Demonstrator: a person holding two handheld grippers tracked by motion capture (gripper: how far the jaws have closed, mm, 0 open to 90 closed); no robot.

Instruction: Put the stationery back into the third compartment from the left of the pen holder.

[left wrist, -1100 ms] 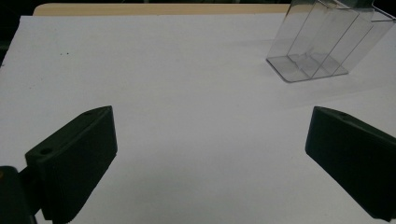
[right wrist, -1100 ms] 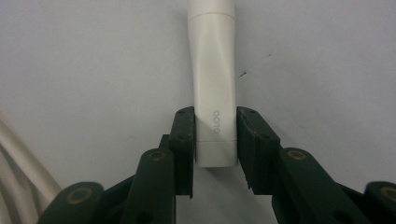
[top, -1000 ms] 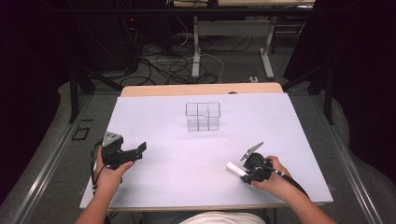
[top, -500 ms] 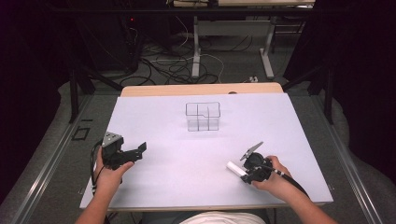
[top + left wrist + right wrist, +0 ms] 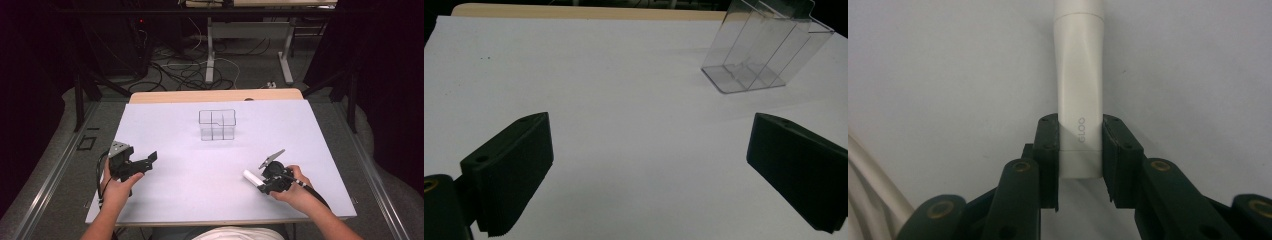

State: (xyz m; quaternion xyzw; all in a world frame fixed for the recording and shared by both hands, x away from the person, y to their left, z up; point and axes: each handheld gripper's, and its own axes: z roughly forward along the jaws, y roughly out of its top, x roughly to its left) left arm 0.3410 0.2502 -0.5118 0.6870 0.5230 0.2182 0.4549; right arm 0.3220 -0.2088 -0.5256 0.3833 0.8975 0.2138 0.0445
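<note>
High view: we see both hands low on the white table (image 5: 300,125), with a clear box (image 5: 217,125) standing upright toward the far middle, well apart from both grippers.
Change: we find nothing moved against the two earlier high views; hands, box and stick sit as they did, so we judge this a pause with the work waiting on the next move.
Right gripper (image 5: 1079,150): right gripper view shows our jaws closed on the lower end of a white glue stick (image 5: 1079,85), pads pressing its two sides, the rest of the stick jutting forward over the table.
Stick, place: in the high view the glue stick (image 5: 251,178) points left and slightly toward us from the right gripper (image 5: 264,184), near the table's front edge, touching nothing else that we can make out.
Left gripper (image 5: 649,165): left gripper view shows our jaws spread wide with bare table between them, holding nothing; in the high view the left gripper (image 5: 148,161) sits at the left, aimed toward the middle.
Box: the left gripper view shows the box (image 5: 764,47) with thin clear dividers making several compartments, all of which look empty to us.
Meaning: we judge the grasp done and the carry not yet begun; the stick likely belongs in a compartment.
Next: we would lift, cross to the box, and turn the stick upright above one slot.
Risk: the box is light and clear, so a nudge could tip it.
</note>
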